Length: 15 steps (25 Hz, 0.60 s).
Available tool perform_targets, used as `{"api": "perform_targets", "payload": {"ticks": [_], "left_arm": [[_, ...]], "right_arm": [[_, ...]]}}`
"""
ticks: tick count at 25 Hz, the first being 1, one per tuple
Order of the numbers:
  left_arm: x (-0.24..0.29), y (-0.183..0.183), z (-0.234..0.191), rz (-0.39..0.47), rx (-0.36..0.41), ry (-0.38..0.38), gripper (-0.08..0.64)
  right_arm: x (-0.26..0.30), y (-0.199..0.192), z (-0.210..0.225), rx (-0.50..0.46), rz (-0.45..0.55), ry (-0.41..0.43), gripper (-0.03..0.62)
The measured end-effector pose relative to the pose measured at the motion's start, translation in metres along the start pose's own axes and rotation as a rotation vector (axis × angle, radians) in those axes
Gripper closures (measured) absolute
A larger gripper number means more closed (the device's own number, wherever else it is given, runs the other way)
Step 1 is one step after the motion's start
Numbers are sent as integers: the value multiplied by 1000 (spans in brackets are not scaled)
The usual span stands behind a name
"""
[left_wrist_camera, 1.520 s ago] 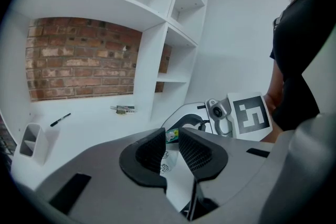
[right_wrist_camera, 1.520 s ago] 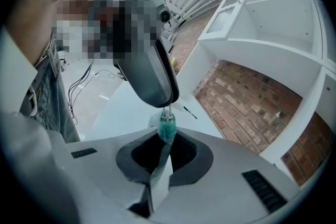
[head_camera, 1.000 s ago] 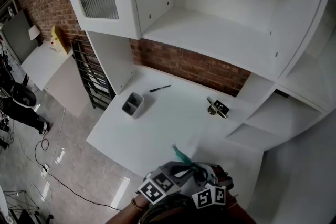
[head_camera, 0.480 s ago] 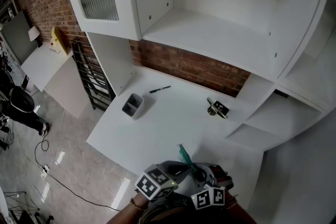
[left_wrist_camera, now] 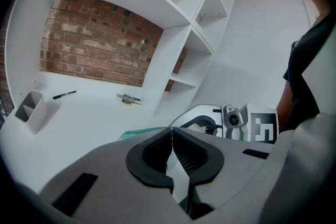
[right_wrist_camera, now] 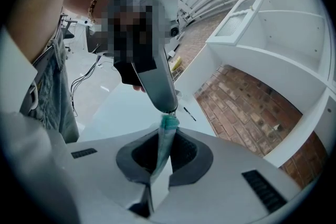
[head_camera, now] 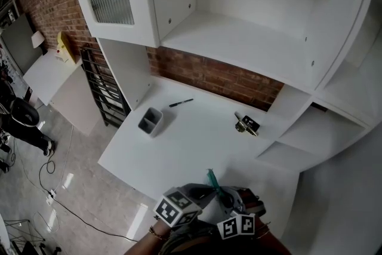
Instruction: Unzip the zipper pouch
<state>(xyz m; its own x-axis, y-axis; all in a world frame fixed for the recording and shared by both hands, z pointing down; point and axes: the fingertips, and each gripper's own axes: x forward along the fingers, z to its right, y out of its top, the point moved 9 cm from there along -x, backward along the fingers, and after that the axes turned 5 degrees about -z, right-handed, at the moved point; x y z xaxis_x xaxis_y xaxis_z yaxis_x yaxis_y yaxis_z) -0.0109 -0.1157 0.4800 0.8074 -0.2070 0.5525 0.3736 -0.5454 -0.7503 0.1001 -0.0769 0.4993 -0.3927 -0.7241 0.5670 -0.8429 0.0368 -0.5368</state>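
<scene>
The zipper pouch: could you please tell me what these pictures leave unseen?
- Left gripper view: what the shut left gripper pinches is too thin to tell.
- Right gripper view: the zipper is hidden inside the right gripper.
- Head view: the zipper pouch is mostly behind the grippers; only a teal tip shows.

You are holding two claws, left claw (left_wrist_camera: 171,132) and right claw (right_wrist_camera: 167,132), and are looking at one teal fabric zipper pouch (head_camera: 210,177), one grey two-compartment plastic holder (head_camera: 150,120), one black pen (head_camera: 181,103), one small metal clip (head_camera: 246,124), one white table (head_camera: 197,143).
</scene>
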Motion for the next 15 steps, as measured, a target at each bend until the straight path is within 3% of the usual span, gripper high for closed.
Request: {"api": "perform_targets", "payload": {"ticks": [5, 9, 15], "left_arm": [[2, -2, -4, -4, -24, 10, 554], [-9, -3, -20, -10, -11, 133, 557], [-13, 2, -24, -20, 12, 132, 557]], "right_arm": [[0, -1, -1, -14, -4, -1, 588], [-4, 3, -3, 13, 39, 2, 588], [-3, 8, -2, 28, 59, 4, 588]]}}
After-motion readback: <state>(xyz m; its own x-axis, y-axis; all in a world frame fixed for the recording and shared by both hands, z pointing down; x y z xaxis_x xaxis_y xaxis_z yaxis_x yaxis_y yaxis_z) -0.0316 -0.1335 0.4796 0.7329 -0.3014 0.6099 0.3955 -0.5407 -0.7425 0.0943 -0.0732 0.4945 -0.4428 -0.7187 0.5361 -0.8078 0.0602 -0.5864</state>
